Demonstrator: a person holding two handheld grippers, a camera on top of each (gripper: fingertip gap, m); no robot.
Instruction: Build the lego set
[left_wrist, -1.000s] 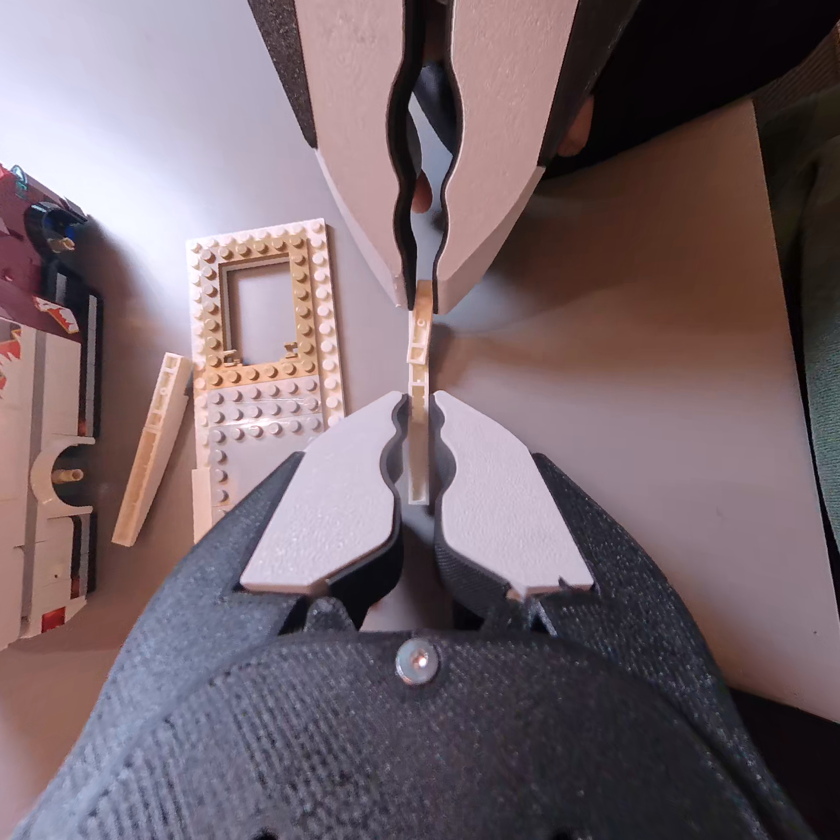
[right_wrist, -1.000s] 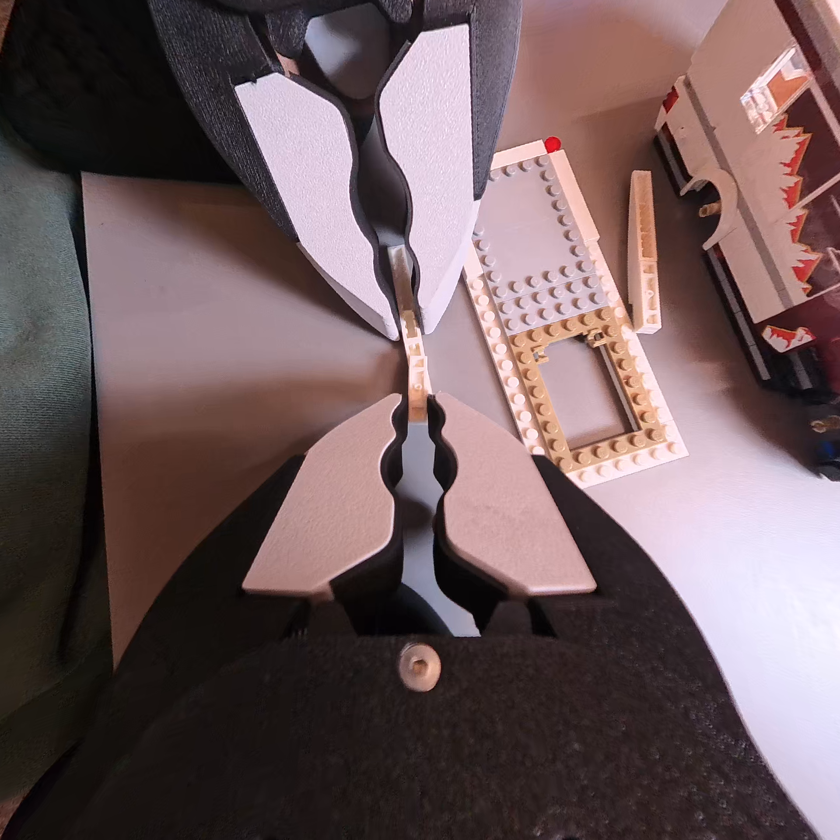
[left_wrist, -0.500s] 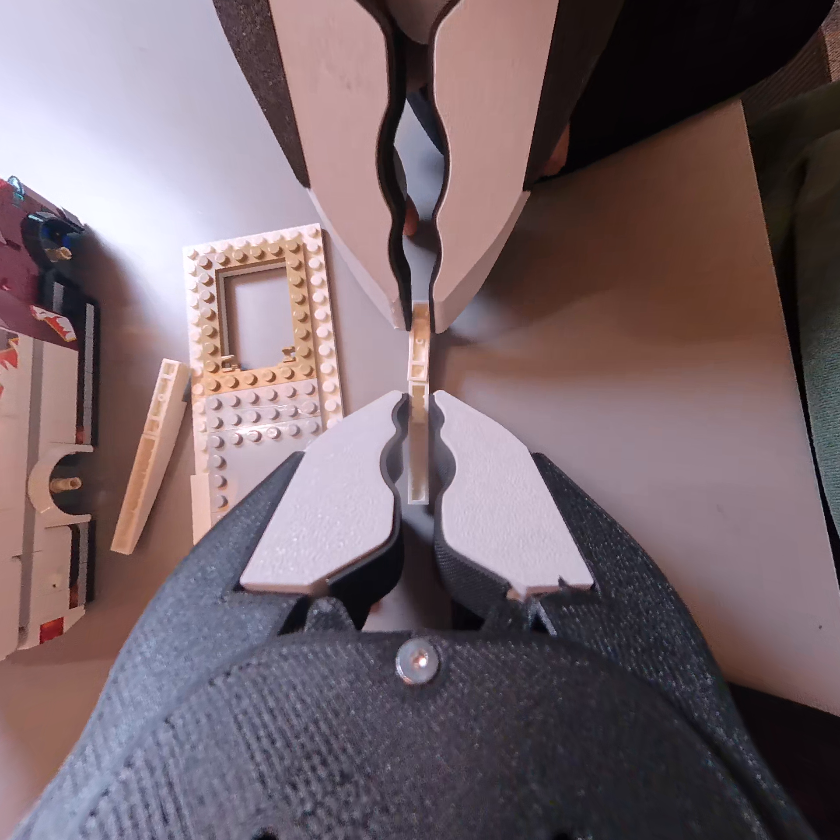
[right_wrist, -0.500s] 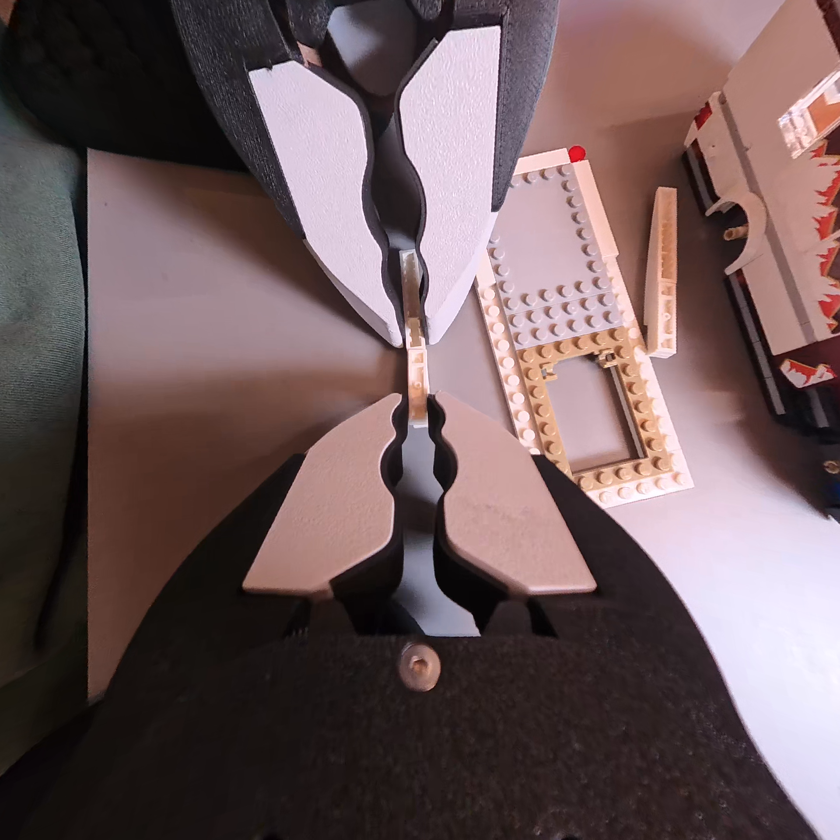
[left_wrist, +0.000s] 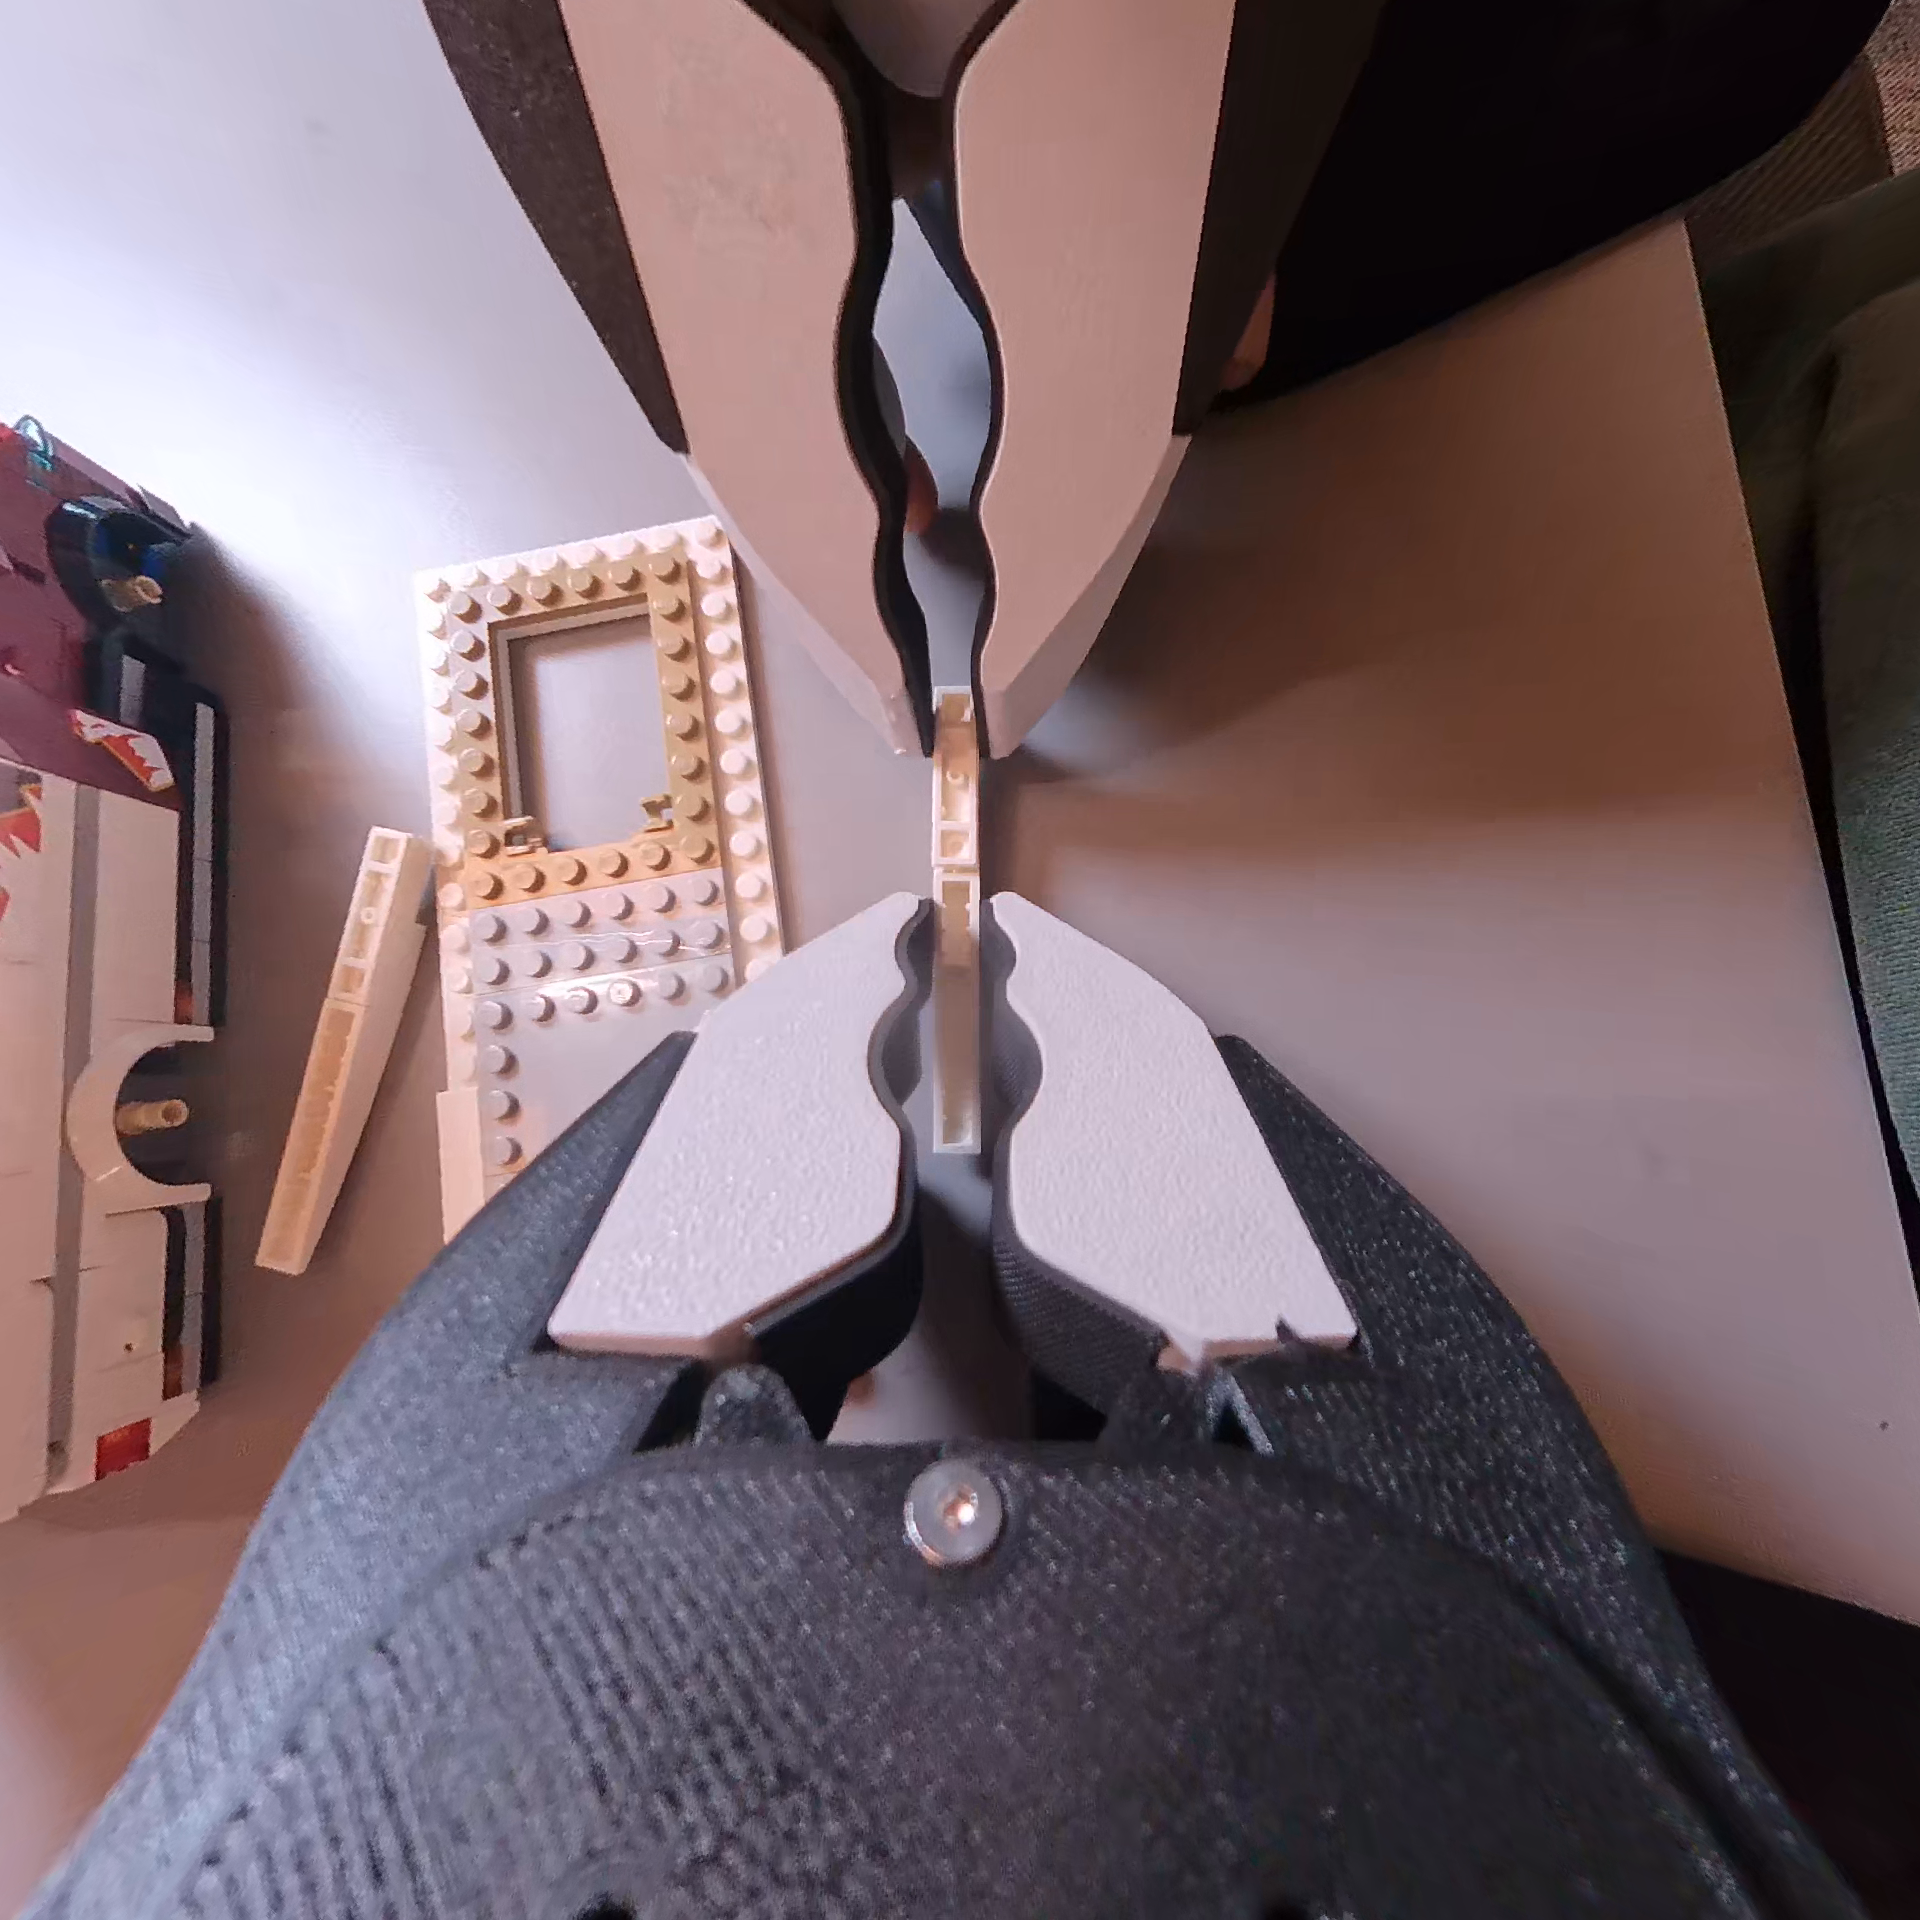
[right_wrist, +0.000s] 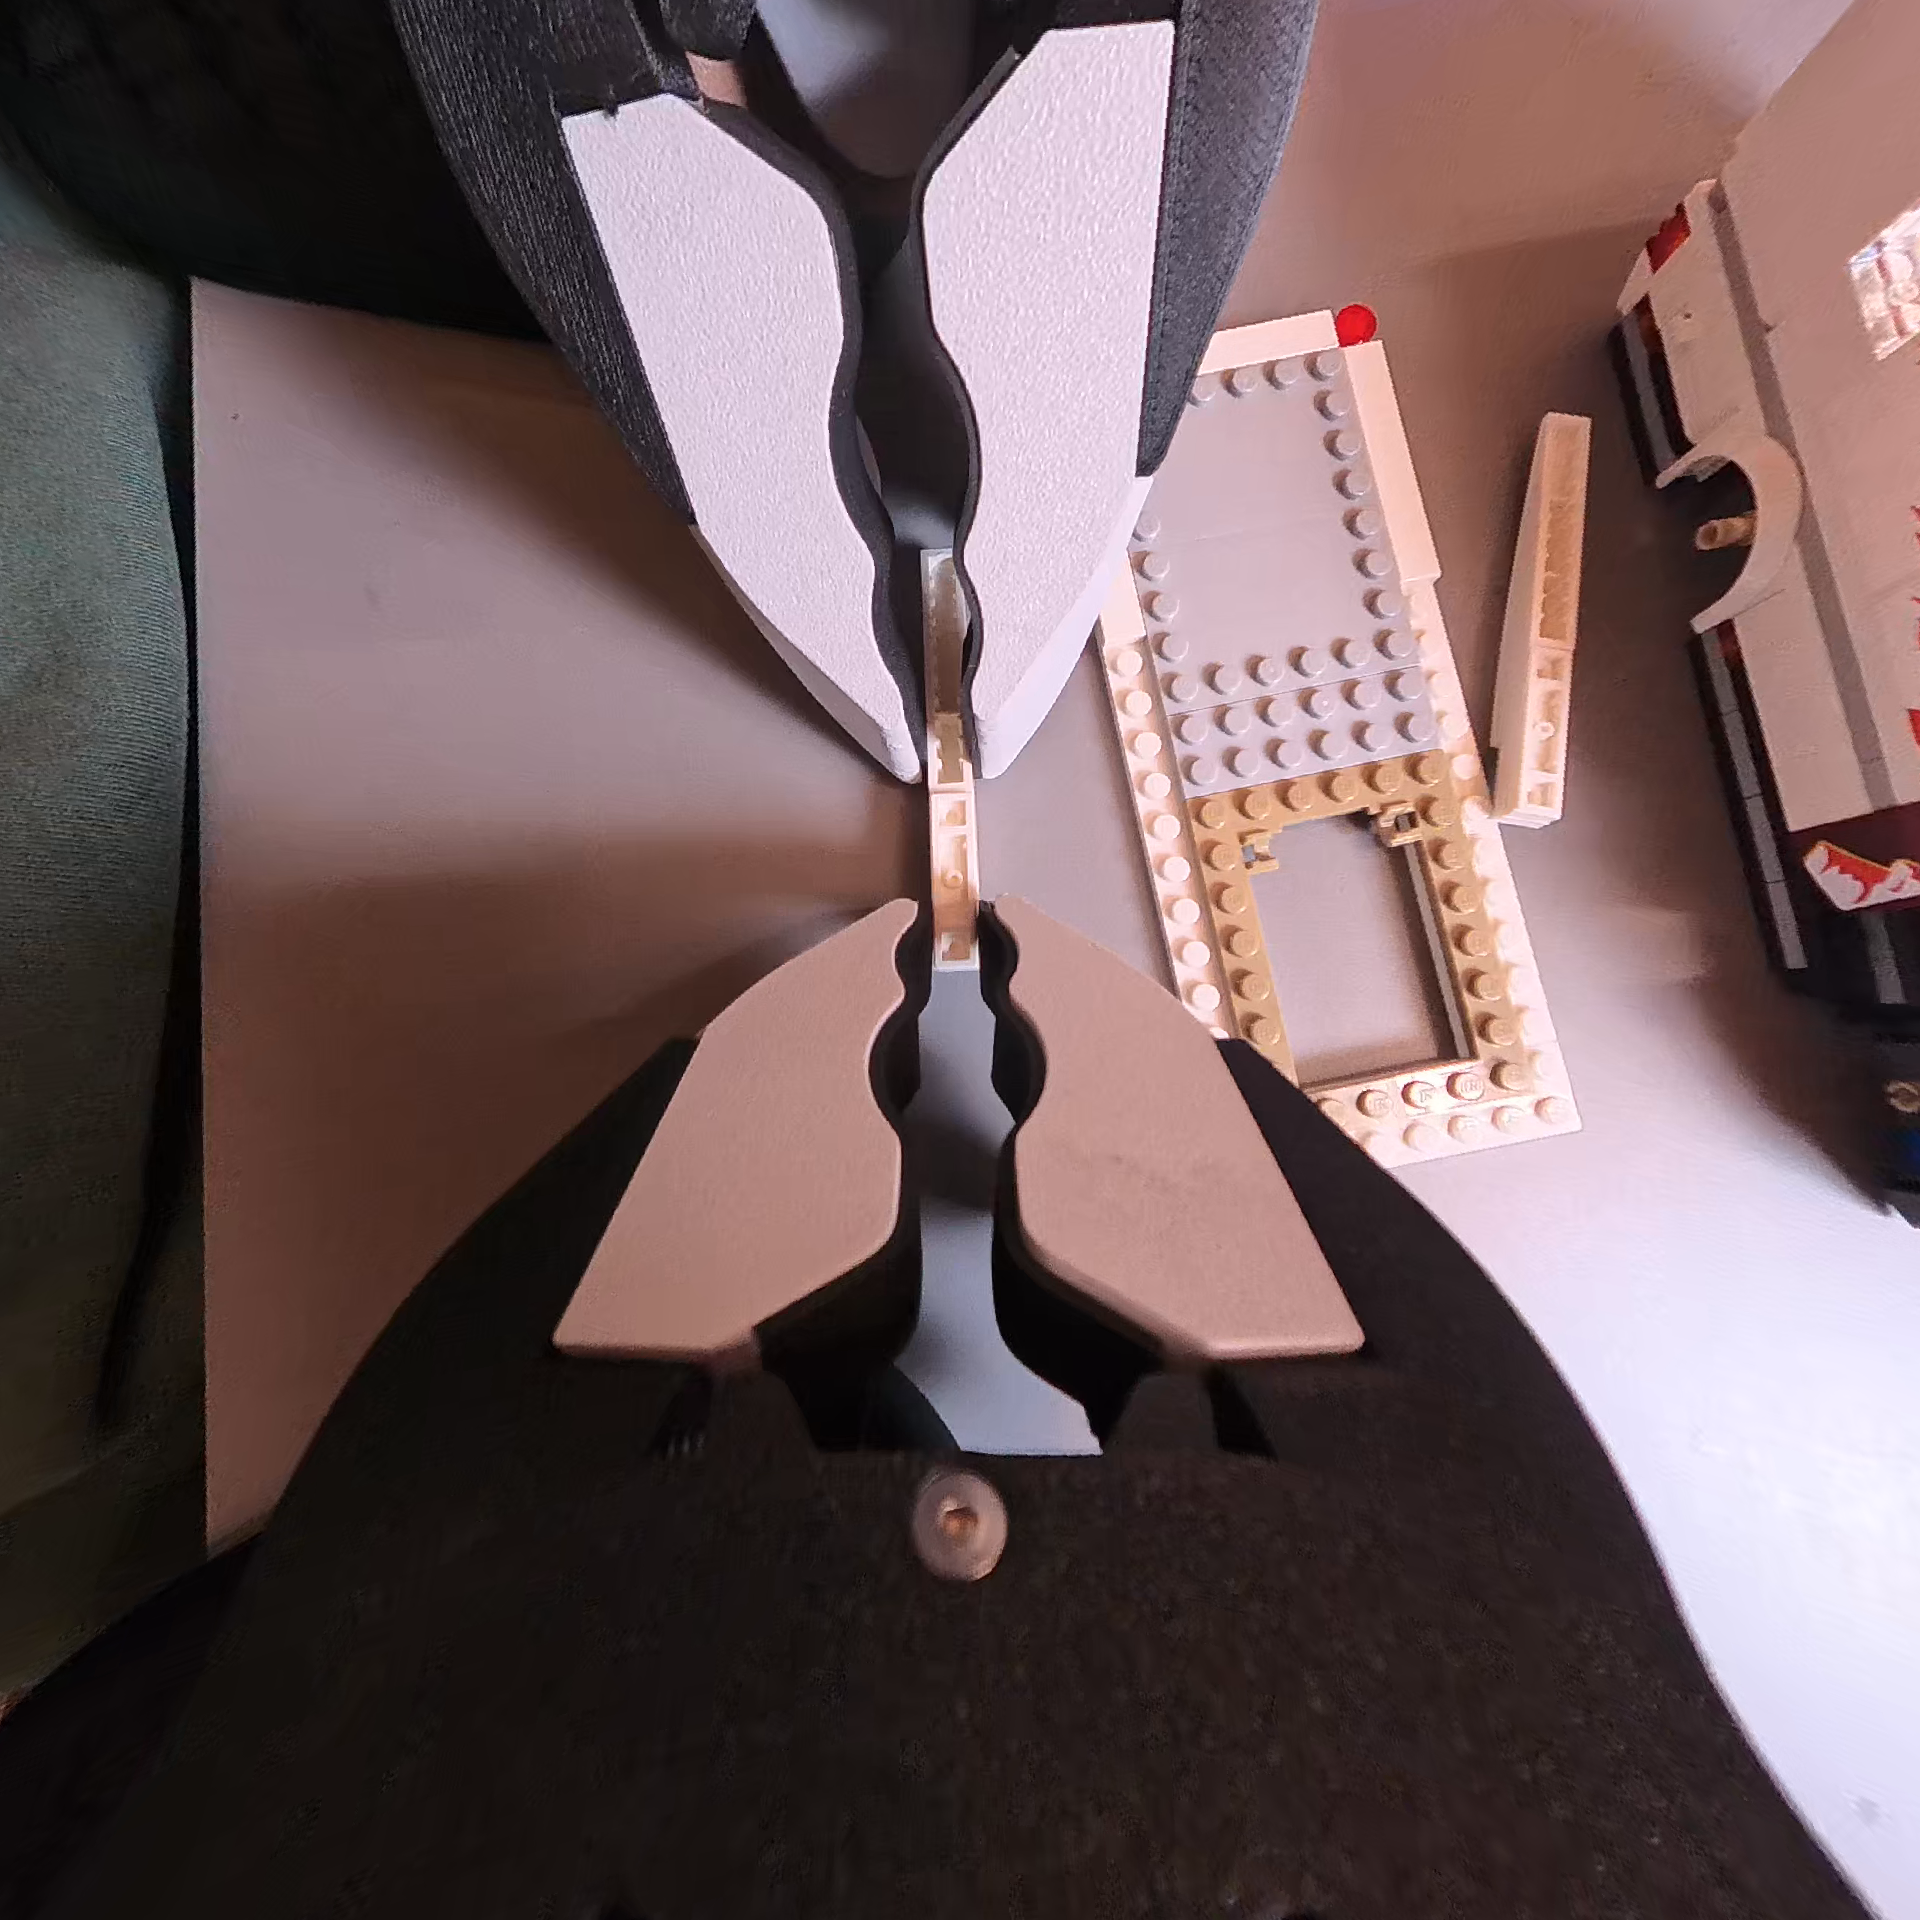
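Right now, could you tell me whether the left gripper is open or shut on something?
Shut: the left gripper clamps one end of a long white brick piece, both pads against it; the right gripper holds the other end.

At frame centre, the left gripper (left_wrist: 957, 914) and opposing right gripper (left_wrist: 954, 727) each clamp an end of a white brick strip (left_wrist: 956, 821); studded plate (left_wrist: 613, 831) lies left.

A pale grey tabletop (right_wrist: 436, 644) is carrying the pieces, its near edge running beside green fabric. A studded white, grey and tan plate assembly (right_wrist: 1320, 727) with a rectangular opening is lying flat toward the middle. Just beyond it a long white sloped brick (right_wrist: 1543, 623) is lying alone, and a white, dark red and black brick-built model (right_wrist: 1797, 520) is sitting by the far edge.
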